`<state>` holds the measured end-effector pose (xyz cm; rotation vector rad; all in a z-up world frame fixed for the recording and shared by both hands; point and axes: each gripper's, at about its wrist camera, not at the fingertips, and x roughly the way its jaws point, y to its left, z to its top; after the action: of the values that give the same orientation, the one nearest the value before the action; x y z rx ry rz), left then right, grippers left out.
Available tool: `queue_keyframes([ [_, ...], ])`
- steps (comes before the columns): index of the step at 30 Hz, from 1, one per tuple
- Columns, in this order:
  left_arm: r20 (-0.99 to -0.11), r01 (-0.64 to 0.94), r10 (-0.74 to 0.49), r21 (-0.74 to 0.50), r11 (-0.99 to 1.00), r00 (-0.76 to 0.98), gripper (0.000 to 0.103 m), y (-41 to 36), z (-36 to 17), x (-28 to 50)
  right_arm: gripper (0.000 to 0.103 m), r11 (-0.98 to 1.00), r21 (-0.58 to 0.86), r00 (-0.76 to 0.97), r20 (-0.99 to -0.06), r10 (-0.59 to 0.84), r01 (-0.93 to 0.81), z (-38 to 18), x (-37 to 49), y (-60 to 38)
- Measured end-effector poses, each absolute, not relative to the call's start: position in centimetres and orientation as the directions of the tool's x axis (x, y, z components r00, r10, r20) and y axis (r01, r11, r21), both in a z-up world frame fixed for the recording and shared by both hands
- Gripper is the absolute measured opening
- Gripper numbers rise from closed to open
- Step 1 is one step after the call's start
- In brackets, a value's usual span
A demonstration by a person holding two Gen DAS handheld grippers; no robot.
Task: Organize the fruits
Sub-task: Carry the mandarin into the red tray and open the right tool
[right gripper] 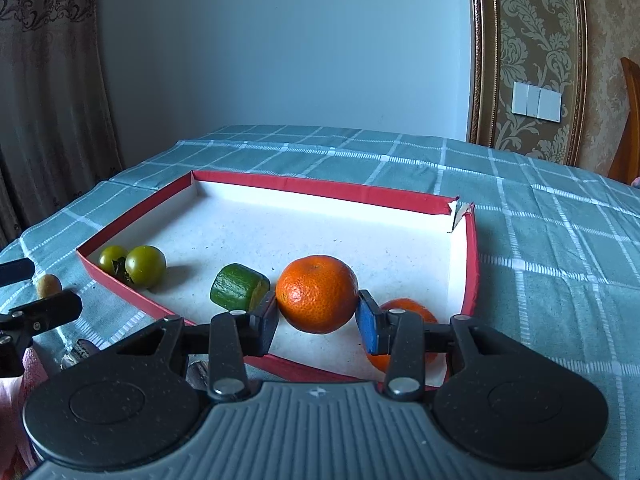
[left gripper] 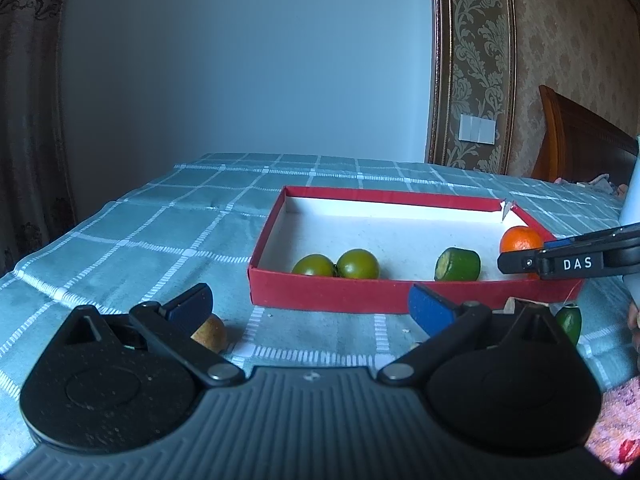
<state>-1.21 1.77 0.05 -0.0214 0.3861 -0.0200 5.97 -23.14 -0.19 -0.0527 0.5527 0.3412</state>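
My right gripper [right gripper: 318, 312] is shut on an orange tangerine [right gripper: 318, 292], held low over the near right part of the red-walled tray [right gripper: 320, 188]. A second tangerine [right gripper: 408, 308] lies in the tray, half hidden behind the right finger. Also in the tray are a green cucumber piece [right gripper: 238, 292] and two green tomatoes [right gripper: 146, 264] side by side. In the left wrist view my left gripper [left gripper: 310, 304] stands open over the cloth in front of the tray [left gripper: 328, 292], with nothing between its fingers. A small brown fruit [left gripper: 210, 332] lies under its left finger. The held tangerine [left gripper: 520, 240] shows at the tray's right.
A small green fruit [left gripper: 570, 320] lies on the checked tablecloth [left gripper: 140, 240], right of my left gripper. A pink patterned cloth [left gripper: 616, 420] sits at the near right corner. A grey wall and a curtain stand behind the table's far edge.
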Motion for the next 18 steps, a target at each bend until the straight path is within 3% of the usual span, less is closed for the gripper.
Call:
queue_keyframes([
  [18,-0.390,0.007,-0.018,-0.029,1.000,0.921,0.103,1.87,0.01,-0.89,0.041,0.940,0.011,0.801,-0.520,0.296,-0.341,-0.41,5.66,-22.81],
])
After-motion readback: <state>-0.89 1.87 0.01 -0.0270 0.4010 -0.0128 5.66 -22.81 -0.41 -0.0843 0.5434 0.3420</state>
